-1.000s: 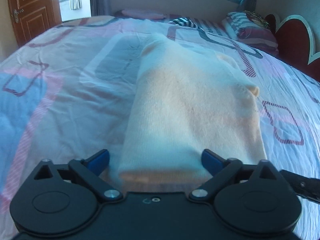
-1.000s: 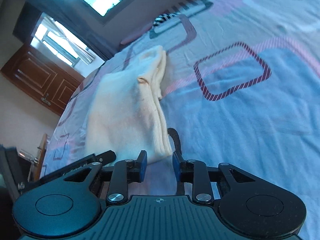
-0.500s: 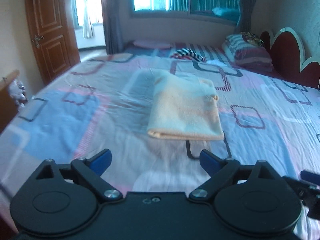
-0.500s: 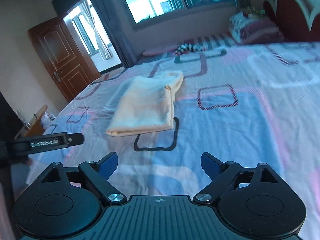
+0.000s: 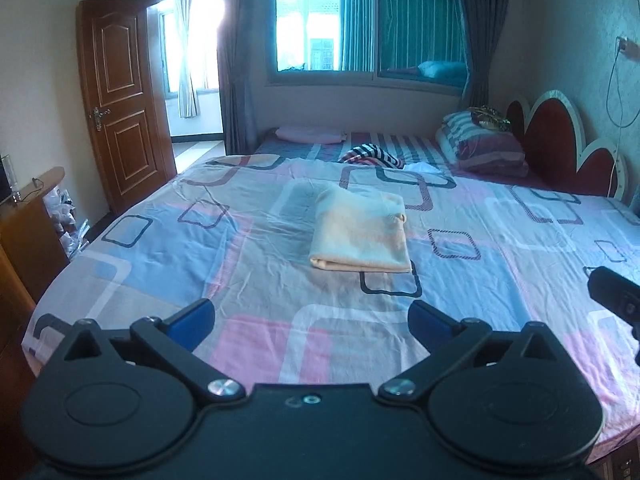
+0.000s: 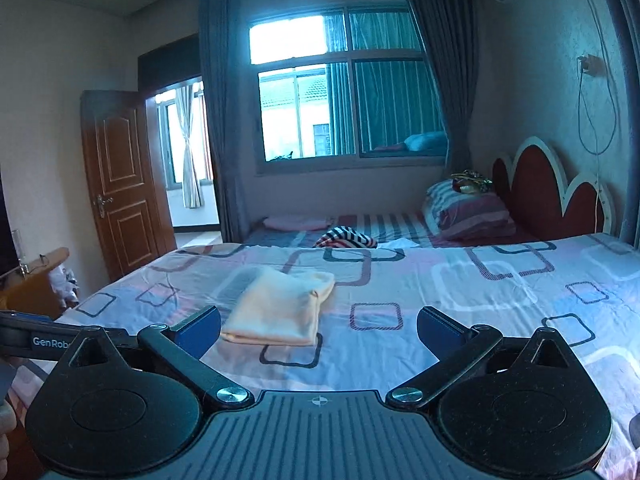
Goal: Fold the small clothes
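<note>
Garment: cream folded garment lying flat mid-bed
Bed: patterned bed sheet
Left gripper: jaws spread wide, holding nothing, well short of garment

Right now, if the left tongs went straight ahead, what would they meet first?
Probably the folded cream garment on the bedsheet; the open left tongs point toward it, though depth is unclear.

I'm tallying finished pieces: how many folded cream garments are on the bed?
1. A single cream folded knit garment lies flat mid-bed on the pink-and-blue patterned bedsheet, ahead of both open grippers. Others could be hidden among the far striped bedding.
</note>
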`<act>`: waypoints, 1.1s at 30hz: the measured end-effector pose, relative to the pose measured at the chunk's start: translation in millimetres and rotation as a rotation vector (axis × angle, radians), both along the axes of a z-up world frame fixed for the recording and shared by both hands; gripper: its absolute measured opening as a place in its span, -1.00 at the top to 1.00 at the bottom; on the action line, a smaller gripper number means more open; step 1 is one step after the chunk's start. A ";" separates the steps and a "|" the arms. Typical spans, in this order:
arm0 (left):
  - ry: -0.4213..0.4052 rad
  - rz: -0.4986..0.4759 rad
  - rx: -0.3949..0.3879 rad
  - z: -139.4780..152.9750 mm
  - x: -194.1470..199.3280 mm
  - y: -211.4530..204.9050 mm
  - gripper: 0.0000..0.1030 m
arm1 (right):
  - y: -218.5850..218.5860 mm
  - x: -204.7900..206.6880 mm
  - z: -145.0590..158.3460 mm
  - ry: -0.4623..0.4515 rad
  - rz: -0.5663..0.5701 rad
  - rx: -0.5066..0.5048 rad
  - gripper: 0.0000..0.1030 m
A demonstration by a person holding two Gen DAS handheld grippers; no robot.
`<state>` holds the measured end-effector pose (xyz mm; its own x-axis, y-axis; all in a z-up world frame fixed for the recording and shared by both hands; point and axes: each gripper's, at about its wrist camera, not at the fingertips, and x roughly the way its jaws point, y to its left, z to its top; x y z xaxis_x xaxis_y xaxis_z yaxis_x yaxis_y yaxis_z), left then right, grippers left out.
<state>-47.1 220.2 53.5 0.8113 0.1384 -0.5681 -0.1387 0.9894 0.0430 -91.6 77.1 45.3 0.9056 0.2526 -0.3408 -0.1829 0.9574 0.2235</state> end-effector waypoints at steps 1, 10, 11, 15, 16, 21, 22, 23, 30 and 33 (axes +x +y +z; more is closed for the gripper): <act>-0.003 0.001 -0.003 1.5 -4.5 0.4 -0.98 | -0.4 -3.8 1.5 -0.001 -0.006 0.002 -1.00; -0.039 0.007 0.006 10.5 -19.7 -3.3 -0.98 | -8.7 -12.6 3.1 0.008 0.001 0.033 -1.00; -0.042 0.008 0.006 11.3 -20.4 -3.6 -0.98 | -9.4 -13.3 2.9 0.009 0.001 0.035 -1.00; -0.058 0.012 0.035 11.7 -22.7 -6.5 -0.99 | -11.6 -13.8 4.2 0.008 0.002 0.049 -1.00; -0.058 0.011 0.040 11.8 -22.6 -7.6 -0.99 | -12.1 -13.3 4.4 0.009 0.002 0.053 -1.00; -0.055 0.009 0.034 12.5 -22.3 -8.8 -0.99 | -12.3 -10.3 4.0 0.011 0.005 0.055 -1.00; -0.055 0.009 0.032 12.7 -22.0 -9.1 -0.99 | -12.2 -8.9 3.7 0.013 0.008 0.056 -1.00; -0.056 0.010 0.034 12.8 -21.9 -9.1 -0.99 | -12.6 -7.6 3.2 0.016 0.010 0.059 -1.00; -0.049 0.021 0.046 12.8 -18.7 -10.5 -0.99 | -13.6 -5.2 2.2 0.020 0.014 0.064 -1.00; -0.048 0.024 0.043 12.5 -18.8 -10.0 -0.99 | -12.7 -3.4 1.2 0.027 0.018 0.065 -1.00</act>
<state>-65.9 210.2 66.0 0.8334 0.1816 -0.5219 -0.1656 0.9831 0.0778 -95.0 64.4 46.5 0.8916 0.2907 -0.3472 -0.1927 0.9374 0.2900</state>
